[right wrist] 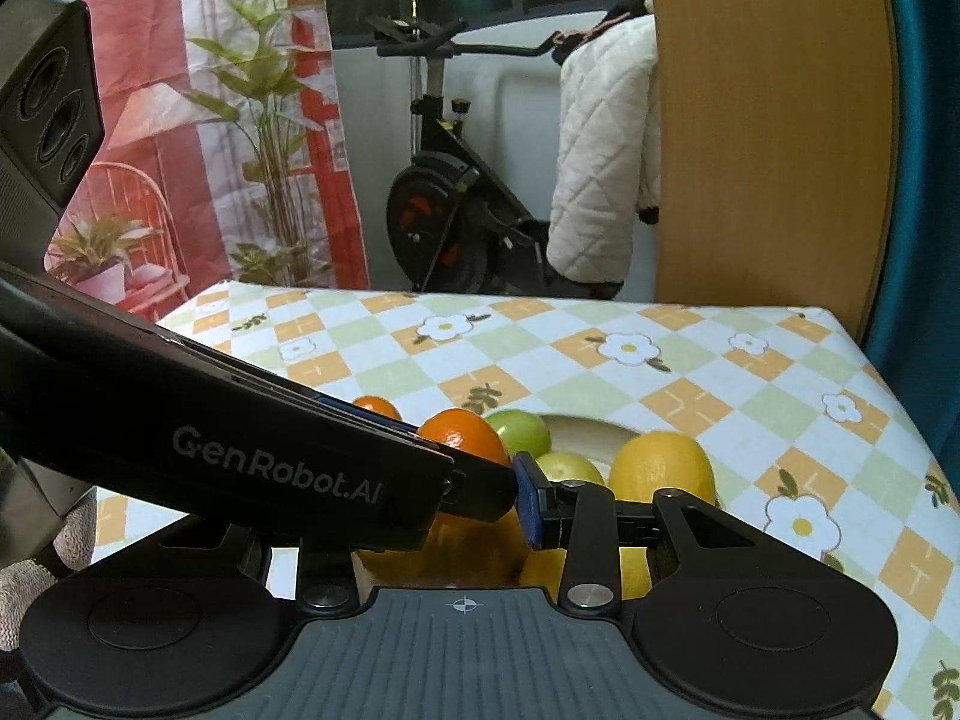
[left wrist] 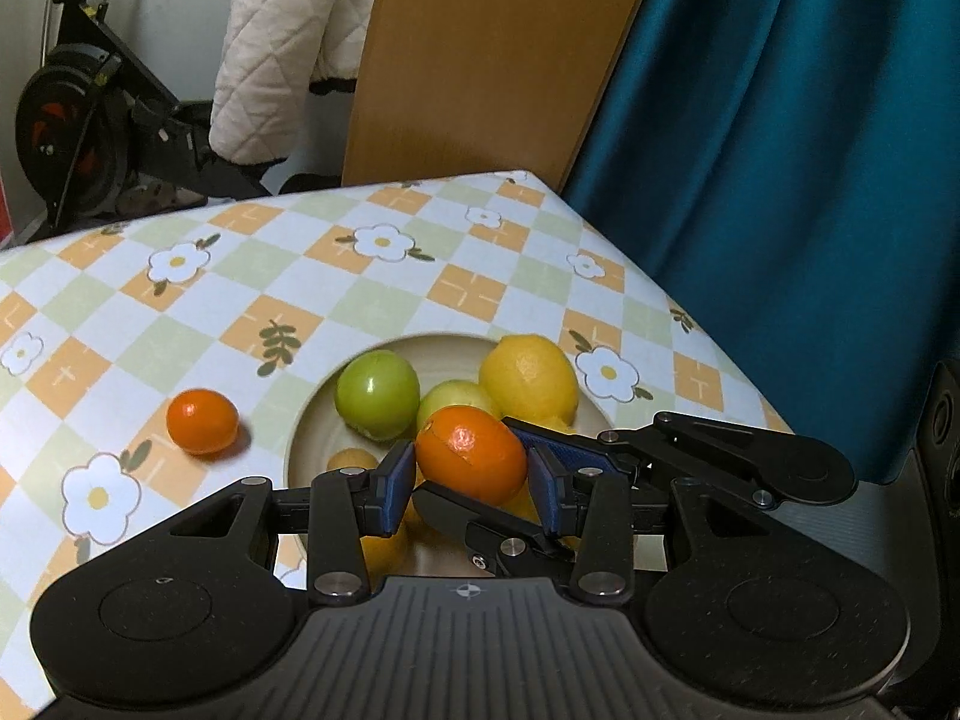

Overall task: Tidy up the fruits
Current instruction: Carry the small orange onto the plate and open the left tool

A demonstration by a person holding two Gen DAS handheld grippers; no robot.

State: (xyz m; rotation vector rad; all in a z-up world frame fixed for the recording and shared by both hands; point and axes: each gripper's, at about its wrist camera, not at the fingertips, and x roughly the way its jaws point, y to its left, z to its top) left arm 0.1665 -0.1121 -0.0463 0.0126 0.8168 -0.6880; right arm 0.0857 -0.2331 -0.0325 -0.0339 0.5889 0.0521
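My left gripper (left wrist: 471,483) is shut on an orange mandarin (left wrist: 471,461) and holds it over the beige bowl (left wrist: 447,354). The bowl holds a green fruit (left wrist: 377,393), a second pale green fruit (left wrist: 456,399), a yellow lemon (left wrist: 528,381) and more yellow fruit underneath. A second mandarin (left wrist: 202,421) lies on the tablecloth left of the bowl. My right gripper (right wrist: 474,516) sits just behind the bowl; the left gripper's body (right wrist: 240,456) covers its left finger, so its state is unclear. Its right pad (right wrist: 528,507) shows. The held mandarin (right wrist: 462,435) and the lemon (right wrist: 663,468) also show in the right wrist view.
The table carries a checked flower-print cloth (left wrist: 384,276). Its right edge (left wrist: 690,300) runs beside a teal curtain (left wrist: 780,150). A wooden board (left wrist: 480,60), a quilted white coat (left wrist: 282,48) and an exercise bike (left wrist: 84,120) stand beyond the far edge.
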